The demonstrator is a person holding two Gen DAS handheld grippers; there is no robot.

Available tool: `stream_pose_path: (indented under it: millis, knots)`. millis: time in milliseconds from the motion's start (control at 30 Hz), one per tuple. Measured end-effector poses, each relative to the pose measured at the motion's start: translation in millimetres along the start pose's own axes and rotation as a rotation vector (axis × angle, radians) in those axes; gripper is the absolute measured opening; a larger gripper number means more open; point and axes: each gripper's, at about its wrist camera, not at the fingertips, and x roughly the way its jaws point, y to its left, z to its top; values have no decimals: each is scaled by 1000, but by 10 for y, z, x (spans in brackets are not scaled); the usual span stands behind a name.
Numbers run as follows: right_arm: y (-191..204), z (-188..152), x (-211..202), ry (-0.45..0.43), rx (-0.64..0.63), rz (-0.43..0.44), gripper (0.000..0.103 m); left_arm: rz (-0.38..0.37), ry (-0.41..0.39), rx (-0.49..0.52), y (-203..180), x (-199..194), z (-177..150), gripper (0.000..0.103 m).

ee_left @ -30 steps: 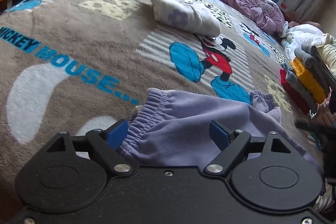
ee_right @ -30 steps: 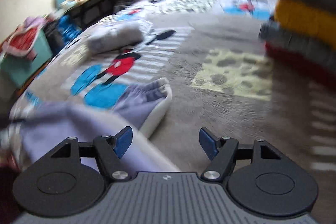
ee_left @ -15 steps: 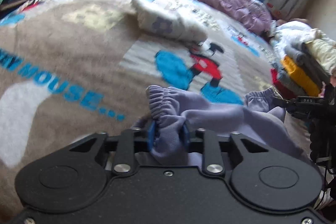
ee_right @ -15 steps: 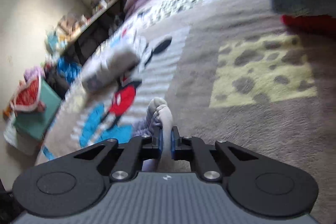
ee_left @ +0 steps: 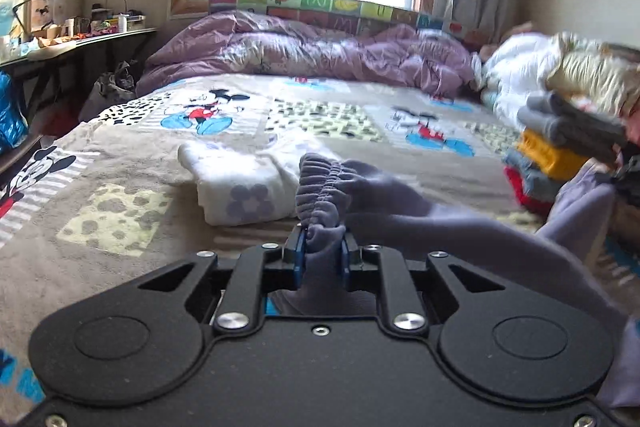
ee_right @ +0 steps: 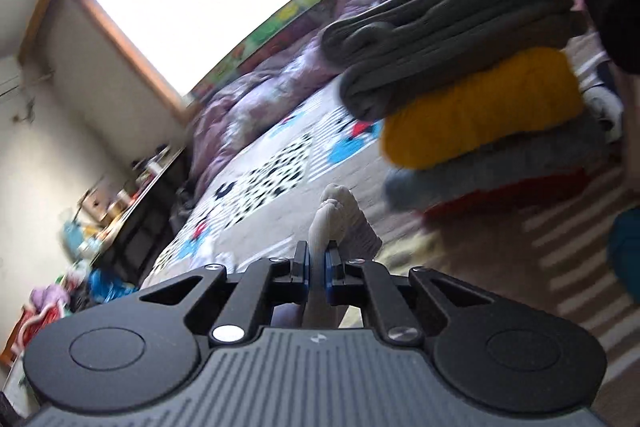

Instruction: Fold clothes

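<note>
Two grippers are clamped on one garment: the left gripper (ee_left: 322,253) pinches the gathered elastic waistband of the lavender pants (ee_left: 404,211), lifted above the Mickey Mouse blanket (ee_left: 120,187). The right gripper (ee_right: 317,269) is closed on a pale fold, probably the same pants' cuff, beside the stack of folded clothes (ee_right: 484,115). A folded white garment (ee_left: 240,193) lies just beyond.

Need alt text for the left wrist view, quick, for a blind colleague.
The left gripper is shut on the gathered waistband of lilac pants, lifted over a Mickey Mouse blanket. A folded white garment lies just beyond.
</note>
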Motion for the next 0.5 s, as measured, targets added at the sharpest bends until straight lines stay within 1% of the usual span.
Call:
stream_pose_path:
  millis: [33, 67, 100, 133, 167, 200, 233, 300, 333, 400, 467, 500]
  knots:
    - [-57, 7, 31, -1, 3, -32, 9, 9, 36, 6, 20, 74, -55, 16]
    - [-120, 11, 69, 4, 9, -65, 10, 22, 88, 5, 54, 162, -124, 20]
    - [-200, 1, 135, 35, 23, -101, 15, 50, 138, -1, 93, 228, -198, 25]
    - [-281, -10, 200, 65, 37, -136, 17, 90, 177, -10, 132, 272, -272, 30]
    - [-351, -24, 248, 92, 44, -165, 28, 111, 189, -29, 174, 263, -331, 44]
    - [-384, -54, 239, 107, 25, -168, 32, 116, 178, -56, 218, 210, -376, 49]
    - [-418, -84, 230, 122, 6, -171, 32, 119, 170, -84, 261, 151, -412, 53]
    - [-474, -147, 202, 156, -37, -172, 37, 135, 160, -133, 322, 20, -444, 55]
    - [-462, -192, 154, 183, -77, -153, 38, 140, 154, -155, 335, -44, -449, 56]
    - [-426, -276, 48, 236, -159, -120, 41, 123, 139, -195, 328, -164, -437, 56]
    - [-380, -365, -111, 294, -243, -96, 41, 91, 128, -239, 286, -256, -429, 62]
    - [-375, -416, -192, 319, -273, -80, 41, 74, 123, -261, 260, -299, -427, 63]
